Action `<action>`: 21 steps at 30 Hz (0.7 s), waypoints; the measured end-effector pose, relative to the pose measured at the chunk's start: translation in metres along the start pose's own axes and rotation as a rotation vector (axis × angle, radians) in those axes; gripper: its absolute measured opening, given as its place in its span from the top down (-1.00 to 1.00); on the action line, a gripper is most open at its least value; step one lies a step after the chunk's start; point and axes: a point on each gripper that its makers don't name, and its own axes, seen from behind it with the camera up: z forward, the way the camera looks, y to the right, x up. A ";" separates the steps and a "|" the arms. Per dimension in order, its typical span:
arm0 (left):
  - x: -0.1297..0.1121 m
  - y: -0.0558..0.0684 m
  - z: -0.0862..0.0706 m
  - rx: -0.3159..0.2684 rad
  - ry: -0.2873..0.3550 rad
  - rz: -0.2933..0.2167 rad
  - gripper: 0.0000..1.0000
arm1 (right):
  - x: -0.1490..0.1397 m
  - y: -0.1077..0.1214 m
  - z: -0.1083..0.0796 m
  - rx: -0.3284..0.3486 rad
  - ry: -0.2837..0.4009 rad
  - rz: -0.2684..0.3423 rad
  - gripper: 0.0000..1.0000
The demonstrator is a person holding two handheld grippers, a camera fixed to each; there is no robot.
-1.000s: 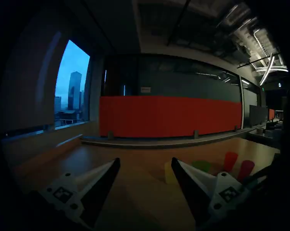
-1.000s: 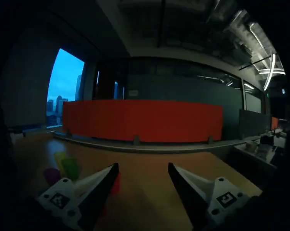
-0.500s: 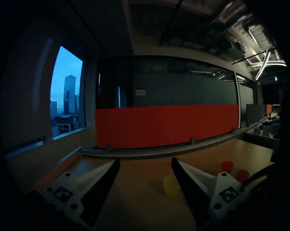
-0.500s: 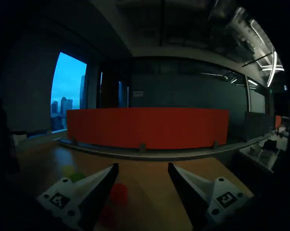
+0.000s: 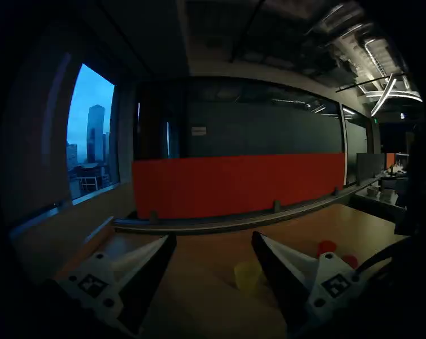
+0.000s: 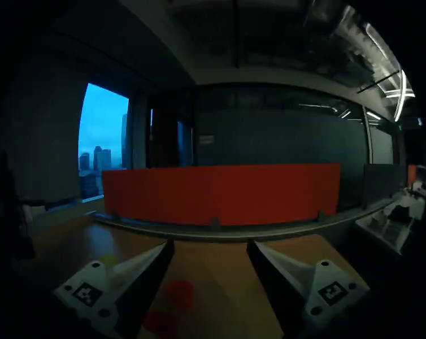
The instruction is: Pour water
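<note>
The left hand-held gripper (image 5: pixel 213 236) was wide open and empty; the yellow cup (image 5: pixel 248 277) stood on the bench (image 5: pixel 213 271) just ahead, nearer one finger. The right hand-held gripper (image 6: pixel 209 243) also gaped empty, a red cup (image 6: pixel 179 294) low between its fingers. Risk judged: in this dim light, a misaligned approach could topple a cup.

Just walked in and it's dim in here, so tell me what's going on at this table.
A person holds the left gripper and the right gripper low over a wooden table, both open and empty. The left gripper points toward a yellow cup, with red cups off to the right. The right gripper has a red cup just ahead. No pouring has begun.
</note>
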 end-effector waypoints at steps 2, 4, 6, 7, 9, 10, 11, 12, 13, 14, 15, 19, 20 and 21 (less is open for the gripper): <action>0.004 0.000 0.000 -0.008 0.003 0.002 -0.98 | 0.001 -0.001 -0.001 0.010 0.000 0.004 -0.99; 0.007 0.003 -0.001 -0.025 0.006 0.004 -0.99 | 0.001 -0.003 -0.003 0.024 -0.003 0.006 -0.99; 0.010 0.007 -0.001 -0.047 0.009 0.003 -0.99 | 0.001 -0.006 -0.003 0.041 -0.008 0.007 -0.99; 0.011 0.009 -0.001 -0.061 0.010 0.000 -0.98 | 0.001 -0.008 -0.004 0.050 -0.011 0.008 -0.99; 0.013 0.014 -0.001 -0.088 0.012 -0.008 -0.98 | 0.001 -0.012 -0.004 0.071 -0.017 0.007 -0.98; 0.015 0.016 -0.001 -0.100 0.013 -0.012 -0.98 | 0.001 -0.015 -0.004 0.082 -0.019 0.004 -0.98; 0.017 0.019 -0.001 -0.114 0.015 -0.017 -0.98 | 0.002 -0.018 -0.004 0.094 -0.022 0.001 -0.99; 0.018 0.021 -0.002 -0.125 0.017 -0.019 -0.98 | 0.002 -0.020 -0.005 0.105 -0.024 -0.004 -0.99; 0.020 0.022 -0.002 -0.136 0.019 -0.021 -0.98 | 0.003 -0.023 -0.005 0.115 -0.026 -0.011 -0.99; 0.022 0.024 -0.002 -0.149 0.021 -0.023 -0.98 | 0.003 -0.025 -0.005 0.127 -0.028 -0.018 -0.99; 0.023 0.025 -0.003 -0.157 0.021 -0.022 -0.98 | 0.004 -0.028 -0.005 0.137 -0.030 -0.025 -0.99; 0.028 0.029 -0.004 -0.184 0.023 -0.014 -0.98 | 0.006 -0.039 -0.006 0.180 -0.035 -0.055 -0.98; 0.028 0.029 -0.004 -0.190 0.024 -0.012 -0.98 | 0.007 -0.043 -0.007 0.193 -0.036 -0.063 -0.98; 0.028 0.030 -0.004 -0.196 0.022 -0.011 -0.98 | 0.008 -0.046 -0.007 0.203 -0.037 -0.068 -0.98</action>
